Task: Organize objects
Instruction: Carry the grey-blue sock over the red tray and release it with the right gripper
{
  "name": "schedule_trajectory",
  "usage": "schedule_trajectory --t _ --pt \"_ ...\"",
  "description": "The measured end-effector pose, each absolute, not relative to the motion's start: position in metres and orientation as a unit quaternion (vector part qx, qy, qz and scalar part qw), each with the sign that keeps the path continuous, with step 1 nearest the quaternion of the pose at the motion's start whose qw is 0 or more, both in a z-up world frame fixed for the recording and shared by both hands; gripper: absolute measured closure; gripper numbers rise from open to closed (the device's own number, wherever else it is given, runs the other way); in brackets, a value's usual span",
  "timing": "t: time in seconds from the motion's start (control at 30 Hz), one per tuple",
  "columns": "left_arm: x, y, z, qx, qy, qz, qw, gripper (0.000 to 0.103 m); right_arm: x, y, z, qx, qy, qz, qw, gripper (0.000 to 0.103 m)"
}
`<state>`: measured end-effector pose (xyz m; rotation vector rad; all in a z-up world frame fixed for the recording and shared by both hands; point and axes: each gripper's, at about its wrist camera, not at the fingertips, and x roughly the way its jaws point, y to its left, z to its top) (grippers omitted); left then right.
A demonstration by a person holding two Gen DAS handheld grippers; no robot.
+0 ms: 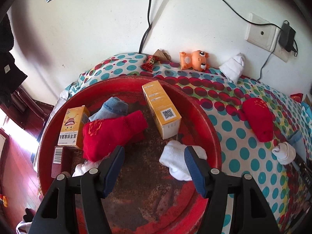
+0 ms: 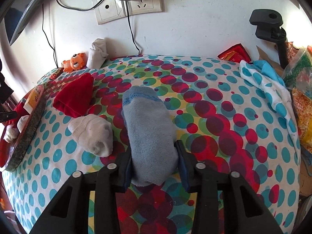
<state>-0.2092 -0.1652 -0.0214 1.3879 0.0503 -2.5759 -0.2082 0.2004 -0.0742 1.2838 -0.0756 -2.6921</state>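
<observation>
The right gripper (image 2: 154, 161) is clamping a grey sock (image 2: 150, 134) on the dotted cloth (image 2: 224, 105), a white sock (image 2: 91, 136) lying just beside. The left gripper (image 1: 154, 167) is hanging spread over the red tray (image 1: 212, 136), where socks are crowding yellow boxes (image 1: 159, 107) bearing a QR code.

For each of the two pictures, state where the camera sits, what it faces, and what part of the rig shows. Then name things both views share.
Left wrist view: sits on the left gripper, facing down into the red tray of socks and boxes; its open fingers show.
Right wrist view: sits on the right gripper, facing the dotted cloth and wall; its fingers, shut on the blue-grey sock, show.
Shared: the orange toy, red tray, dotted cloth.
</observation>
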Motion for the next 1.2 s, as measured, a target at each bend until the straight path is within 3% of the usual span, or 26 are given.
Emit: schedule_trajectory --t 0.5,0.8,1.2 --pt "-0.171 -0.153 -0.031 0.475 0.005 -0.875 0.097 0.038 -0.194 0.173 -0.046 0.415 -0.024 -0.904 0.099 0.072" --pt "-0.156 -0.171 -0.039 0.486 0.048 -0.867 0.098 0.035 -0.194 0.098 -0.018 0.39 0.011 -0.904 0.173 0.072" --pt "-0.147 -0.186 -0.048 0.492 0.04 -0.863 0.107 0.034 -0.196 -0.009 -0.007 0.392 0.037 -0.876 0.279 0.072"
